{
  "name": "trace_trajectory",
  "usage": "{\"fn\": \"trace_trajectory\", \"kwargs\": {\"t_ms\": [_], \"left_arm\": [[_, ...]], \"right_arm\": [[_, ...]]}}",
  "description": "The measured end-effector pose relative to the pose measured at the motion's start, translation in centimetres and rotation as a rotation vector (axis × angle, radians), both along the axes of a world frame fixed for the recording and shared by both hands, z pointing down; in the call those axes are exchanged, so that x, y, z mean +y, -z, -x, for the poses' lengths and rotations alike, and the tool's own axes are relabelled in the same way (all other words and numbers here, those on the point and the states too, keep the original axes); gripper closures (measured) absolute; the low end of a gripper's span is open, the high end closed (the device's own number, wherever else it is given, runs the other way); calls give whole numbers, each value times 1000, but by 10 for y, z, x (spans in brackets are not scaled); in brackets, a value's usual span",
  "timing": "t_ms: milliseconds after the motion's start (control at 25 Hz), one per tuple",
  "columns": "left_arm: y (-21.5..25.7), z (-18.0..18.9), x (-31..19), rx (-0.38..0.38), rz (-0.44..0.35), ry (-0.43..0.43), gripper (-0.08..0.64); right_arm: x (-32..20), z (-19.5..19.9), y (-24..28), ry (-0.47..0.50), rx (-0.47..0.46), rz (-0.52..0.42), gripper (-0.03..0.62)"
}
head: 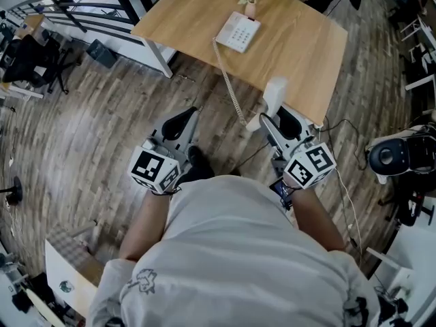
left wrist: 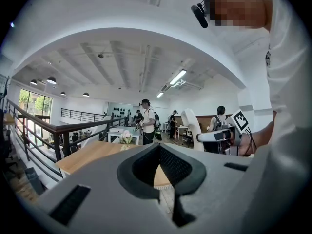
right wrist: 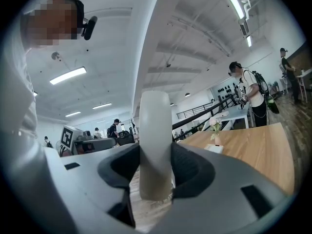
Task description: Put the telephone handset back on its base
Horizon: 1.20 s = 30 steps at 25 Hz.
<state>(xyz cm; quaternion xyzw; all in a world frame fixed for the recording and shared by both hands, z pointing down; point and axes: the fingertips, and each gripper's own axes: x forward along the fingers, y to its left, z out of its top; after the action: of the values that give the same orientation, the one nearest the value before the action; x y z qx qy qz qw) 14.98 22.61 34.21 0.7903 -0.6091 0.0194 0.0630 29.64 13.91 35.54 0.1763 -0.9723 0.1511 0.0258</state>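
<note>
Right gripper (head: 278,122) clamped on white handset (head: 274,95), centre-right of head view. Handset stands upright between jaws in right gripper view, over wood floor (head: 88,128) just off near edge of table (head: 300,46). Coiled cord (head: 229,87) runs from handset up to telephone base (head: 238,31), upper centre on table, well apart. Left gripper (head: 179,125) centre-left, jaws together, nothing held.

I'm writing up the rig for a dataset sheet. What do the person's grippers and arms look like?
The left gripper and right gripper match: light grey shells with black textured pads lining the jaws. Each carries a white cube with black square markers at its rear. The person wears a white short-sleeved T-shirt, forearms bare.
</note>
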Motion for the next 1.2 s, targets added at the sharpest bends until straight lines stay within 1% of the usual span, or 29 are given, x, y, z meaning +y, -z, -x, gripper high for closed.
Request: {"fn": "trace_trajectory", "kwargs": {"t_ms": [280, 600, 800, 960, 1200], "left_arm": [[-13, 44, -14, 18, 16, -16, 554], [-8, 119, -30, 31, -5, -57, 554], [-7, 161, -35, 42, 1, -89, 554], [-11, 182, -36, 44, 6, -101, 554], [-11, 201, -43, 40, 5, -104, 554]], "right_arm": [[-17, 46, -9, -9, 26, 12, 385], [-29, 121, -6, -41, 51, 5, 385], [-32, 160, -3, -72, 71, 13, 385], [-32, 183, -8, -85, 77, 32, 385], [-39, 203, -6, -84, 71, 28, 385]]}}
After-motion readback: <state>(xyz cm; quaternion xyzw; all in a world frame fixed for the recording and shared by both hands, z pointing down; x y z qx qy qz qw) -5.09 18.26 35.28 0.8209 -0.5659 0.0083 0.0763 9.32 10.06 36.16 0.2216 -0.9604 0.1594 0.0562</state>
